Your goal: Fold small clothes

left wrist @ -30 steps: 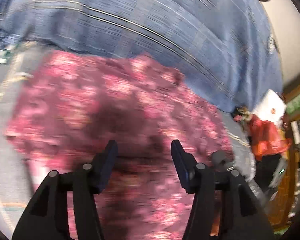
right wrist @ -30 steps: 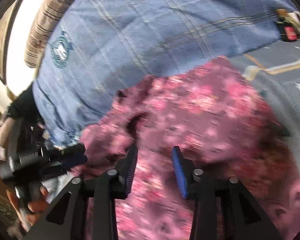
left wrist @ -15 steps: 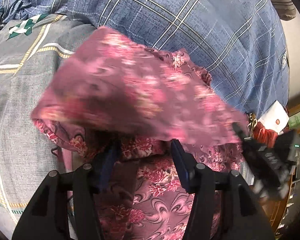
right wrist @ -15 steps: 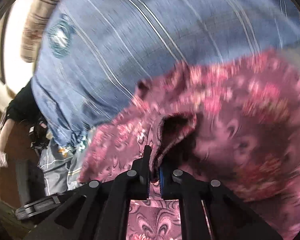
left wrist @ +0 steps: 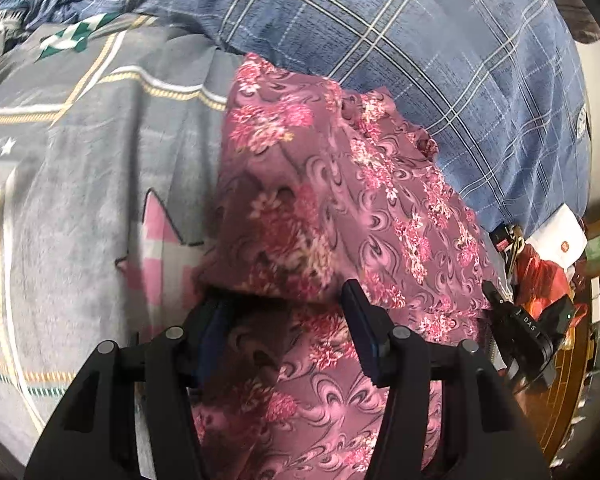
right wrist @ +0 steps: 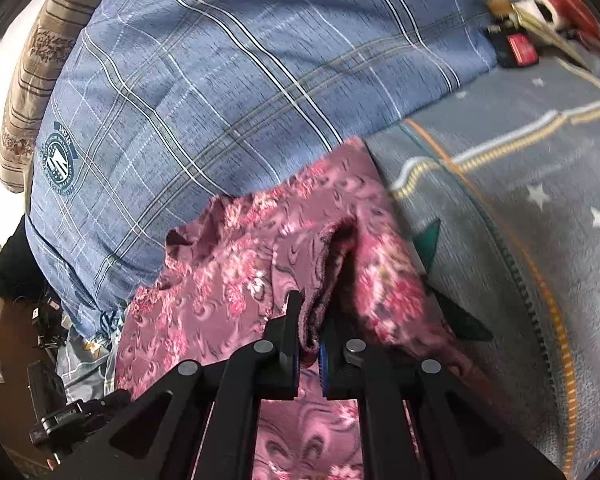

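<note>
The thin mauve garment with pink floral and swirl print (left wrist: 340, 200) looks light, limp and a little slick, so it should sag wherever unsupported; a hemmed edge gives the surest hold. It lies on the bed, bunched ahead of both tongs. The right tongs (right wrist: 309, 340) are pinched tight on a rolled hem fold. The left tongs (left wrist: 284, 320) stand half wide, cloth draped over their tips, pads not pressing. Beyond lie the grey patterned bedsheet (left wrist: 80, 184) and blue plaid quilt (right wrist: 228, 80).

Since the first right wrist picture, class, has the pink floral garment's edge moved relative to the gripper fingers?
Yes. The pink floral garment edge is now pinched between the right gripper fingers, folded toward the grey star-print bedsheet.
</note>
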Available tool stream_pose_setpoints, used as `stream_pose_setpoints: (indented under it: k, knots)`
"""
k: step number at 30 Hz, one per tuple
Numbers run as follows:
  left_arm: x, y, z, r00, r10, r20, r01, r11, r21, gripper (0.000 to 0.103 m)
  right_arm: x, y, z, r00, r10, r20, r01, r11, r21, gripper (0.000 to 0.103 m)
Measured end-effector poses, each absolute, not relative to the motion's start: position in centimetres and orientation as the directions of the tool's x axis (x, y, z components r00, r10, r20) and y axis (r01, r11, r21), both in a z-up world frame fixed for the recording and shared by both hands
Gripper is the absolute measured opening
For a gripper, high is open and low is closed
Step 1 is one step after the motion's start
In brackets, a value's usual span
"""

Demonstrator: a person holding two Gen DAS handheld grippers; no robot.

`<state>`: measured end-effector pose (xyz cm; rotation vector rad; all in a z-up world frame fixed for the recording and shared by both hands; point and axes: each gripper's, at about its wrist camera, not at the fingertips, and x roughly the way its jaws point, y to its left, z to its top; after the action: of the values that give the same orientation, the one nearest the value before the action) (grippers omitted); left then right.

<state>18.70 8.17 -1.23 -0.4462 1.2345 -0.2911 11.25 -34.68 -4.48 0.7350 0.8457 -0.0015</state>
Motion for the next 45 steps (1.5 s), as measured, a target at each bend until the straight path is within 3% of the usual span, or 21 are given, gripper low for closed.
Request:
stream_pose_setpoints:
  k: [4, 7, 10, 14, 19, 22, 29, 34, 36, 38, 40, 45]
  knots:
    - [18.9, 8.0, -1.7, 0.285, -0.434, -0.855, -0.027, 0.888, -0.460, 0.054, 10.9, -34.4, -3.8, 0.715, 0.274, -0.643, 0.249, 0.760, 0.601, 0.006]
    - [19.0, 7.2, -1.7, 0.274, -0.422, -0.864, 0.013, 0.900, -0.436, 0.054, 11.5, -33.9, -4.7, 0.631, 0.231, -0.741, 0.304, 0.804, 0.510, 0.007]
    - [18.0, 6.1, -0.8, 0.275, -0.393, -0.877, 0.131, 0.919, -0.371, 0.054, 10.0, -32.8, -3.5, 0.594, 0.188, -0.782, 0.341, 0.822, 0.456, 0.013]
    - [16.4, 3.8, 1.5, 0.279, -0.396, -0.875, 0.306, 0.900, -0.310, 0.054, 4.5, -31.3, 0.8, 0.600, 0.189, -0.777, 0.323, 0.832, 0.451, 0.014]
    - [15.0, -1.0, 3.3, 0.340, -0.426, -0.839, 0.458, 0.854, -0.248, 0.055, -3.2, -30.3, 4.2, 0.615, 0.120, -0.779, 0.369, 0.829, 0.420, 0.028]
    - [14.3, -2.8, 2.0, 0.269, -0.444, -0.855, 0.479, 0.832, -0.282, 0.055, -5.2, -30.0, 3.8, 0.608, 0.118, -0.785, 0.401, 0.807, 0.433, 0.028]
    - [10.7, -6.2, 0.6, 0.223, -0.367, -0.903, 0.523, 0.827, -0.207, 0.055, -8.8, -30.9, 2.0, 0.582, 0.125, -0.803, 0.464, 0.761, 0.454, 0.028]
    - [8.0, -8.3, 1.4, 0.246, -0.354, -0.902, 0.570, 0.806, -0.161, 0.055, -10.3, -31.0, 3.8, 0.616, 0.101, -0.782, 0.472, 0.747, 0.468, 0.028]
    - [7.0, -8.6, 1.6, 0.268, -0.351, -0.897, 0.576, 0.805, -0.143, 0.063, -10.6, -30.4, 4.7, 0.620, 0.088, -0.780, 0.462, 0.763, 0.453, 0.029]
    - [6.4, -8.8, 1.4, 0.286, -0.316, -0.905, 0.571, 0.814, -0.104, 0.064, -11.0, -29.7, 5.2, 0.606, 0.074, -0.792, 0.458, 0.782, 0.423, 0.031]
    - [5.8, -8.8, 0.9, 0.286, -0.304, -0.909, 0.577, 0.812, -0.090, 0.065, -11.3, -29.2, 5.2, 0.595, 0.063, -0.802, 0.459, 0.792, 0.403, 0.040]
    - [4.3, -7.1, -0.3, 0.305, -0.245, -0.920, 0.584, 0.811, -0.023, 0.065, -11.1, -28.2, 2.8, 0.517, 0.057, -0.854, 0.470, 0.815, 0.339, 0.041]
